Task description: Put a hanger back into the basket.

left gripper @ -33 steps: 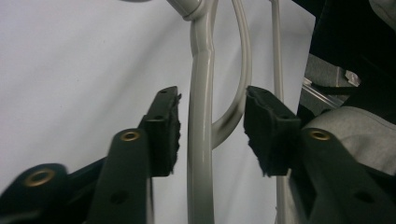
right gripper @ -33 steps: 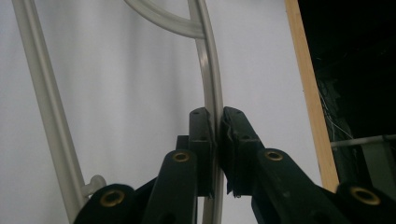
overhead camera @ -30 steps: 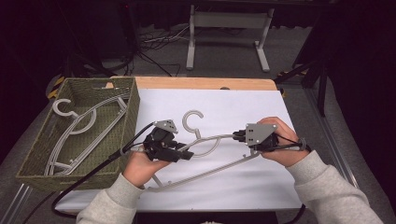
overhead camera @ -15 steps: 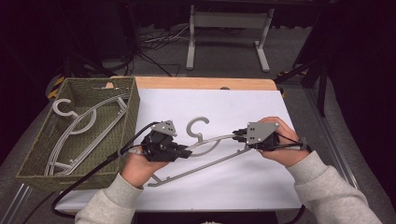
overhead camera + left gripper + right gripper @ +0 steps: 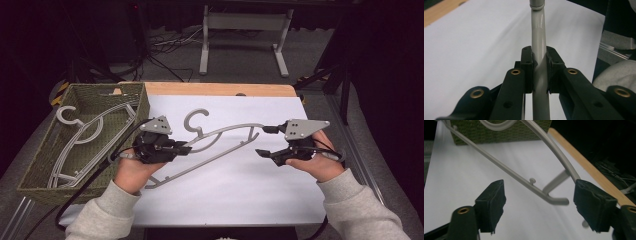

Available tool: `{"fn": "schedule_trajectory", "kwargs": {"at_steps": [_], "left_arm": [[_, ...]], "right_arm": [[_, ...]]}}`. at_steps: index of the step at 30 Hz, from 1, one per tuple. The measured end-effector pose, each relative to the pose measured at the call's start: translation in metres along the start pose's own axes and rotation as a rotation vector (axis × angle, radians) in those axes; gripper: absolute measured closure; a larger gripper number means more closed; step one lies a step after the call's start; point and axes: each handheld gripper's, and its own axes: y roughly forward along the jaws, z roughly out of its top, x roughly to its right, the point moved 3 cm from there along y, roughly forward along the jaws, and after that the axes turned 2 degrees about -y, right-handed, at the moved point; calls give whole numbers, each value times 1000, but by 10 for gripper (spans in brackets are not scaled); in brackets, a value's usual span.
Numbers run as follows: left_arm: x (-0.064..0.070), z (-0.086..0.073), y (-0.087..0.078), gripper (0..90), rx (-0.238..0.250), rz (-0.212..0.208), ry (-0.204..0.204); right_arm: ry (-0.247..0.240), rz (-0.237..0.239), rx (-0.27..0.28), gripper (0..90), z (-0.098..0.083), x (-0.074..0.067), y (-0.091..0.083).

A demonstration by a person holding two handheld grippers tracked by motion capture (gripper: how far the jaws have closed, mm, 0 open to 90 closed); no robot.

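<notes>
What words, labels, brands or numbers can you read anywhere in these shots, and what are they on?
None can be read. The grey hanger, the green woven basket, the white table cover and the grey plates on the left gripper and right gripper all show plain surfaces, with no print, label or number visible.

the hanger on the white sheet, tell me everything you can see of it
The hanger is grey and glossy, plastic by its look, with a hook at the top, curved shoulders, a straight lower bar and small pegs. It lies slanted over the white sheet, beside the basket. The left gripper is shut on one arm of it. The right gripper is open, its jaws either side of the other end without touching.
</notes>
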Motion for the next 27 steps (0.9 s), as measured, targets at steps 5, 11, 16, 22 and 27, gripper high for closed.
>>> {"fn": "schedule_trajectory", "kwargs": {"at_steps": [5, 11, 16, 22, 27], "left_arm": [[-9, 4, -25, 798, 45, 19, -18], [-9, 10, -41, 798, 101, 8, -30], [-5, 20, -51, 798, 101, 48, -12], [-8, 27, -66, 798, 109, 100, -2], [-16, 26, -78, 798, 113, 138, -14]], "right_arm": [[103, -23, 38, 170, -13, 3, -8], [242, -24, 4, 112, -32, 0, -10], [250, -14, 6, 58, -46, -1, -11], [263, 17, 2, 21, -62, -2, -12], [298, 14, 10, 20, -71, -3, -13]]}}
